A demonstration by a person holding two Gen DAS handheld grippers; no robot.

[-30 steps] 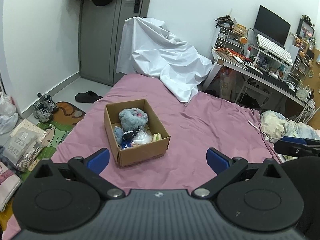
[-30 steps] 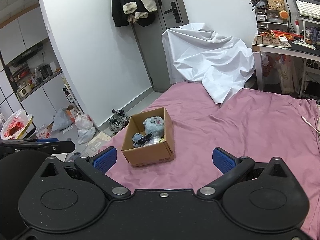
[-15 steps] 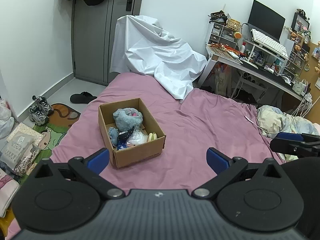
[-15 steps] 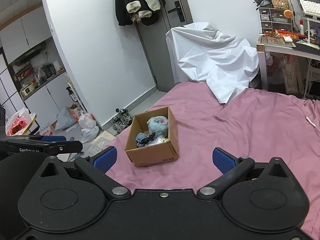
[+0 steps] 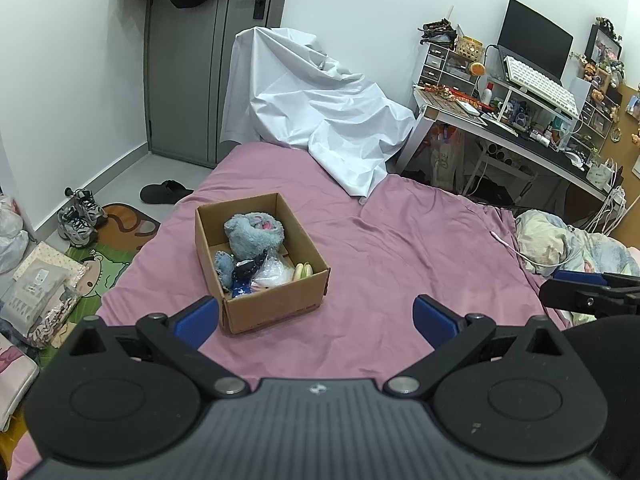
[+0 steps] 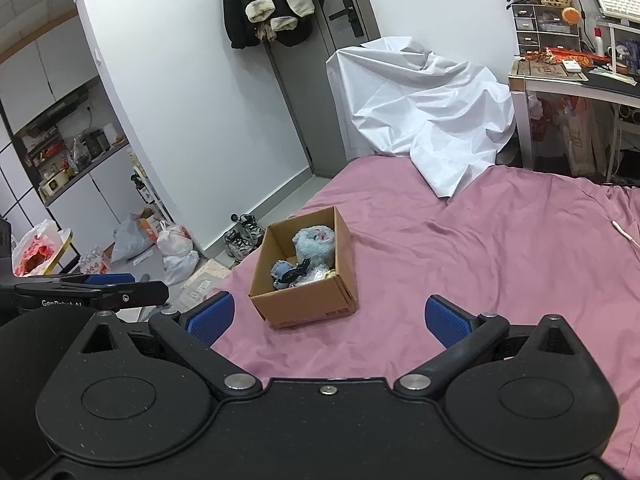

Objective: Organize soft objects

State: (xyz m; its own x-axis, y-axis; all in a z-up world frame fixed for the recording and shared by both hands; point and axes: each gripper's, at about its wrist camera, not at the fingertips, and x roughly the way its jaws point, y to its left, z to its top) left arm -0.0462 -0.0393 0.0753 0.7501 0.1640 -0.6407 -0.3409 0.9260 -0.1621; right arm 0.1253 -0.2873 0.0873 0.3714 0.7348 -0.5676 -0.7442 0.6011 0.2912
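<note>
Two pairs of blue-padded tongs hang spread wide and empty above a pink-sheeted bed (image 5: 400,248), each seen from its own wrist camera. Left tongs (image 5: 316,316) fill the lower part of their frame, with the right tongs (image 6: 330,316) likewise low in theirs; each pair also juts into the other's view from the side edge. Centre-left in both views, an open cardboard box (image 5: 276,304) rests on the sheet, well short of either pair. Inside it lie a fluffy grey-blue plush (image 5: 254,232) toward the far end, a smaller blue soft toy (image 5: 224,266) by the left wall, a black item across the middle, a clear plastic bag (image 5: 276,274) and a pale yellow-green piece (image 5: 303,270) near the right wall. Behind the bed, upper centre, a white sheet (image 5: 320,108) drapes over furniture. A cluttered tabletop (image 5: 500,120) with a monitor stands at upper right; sneakers (image 5: 78,216) sit on the floor at left.
</note>
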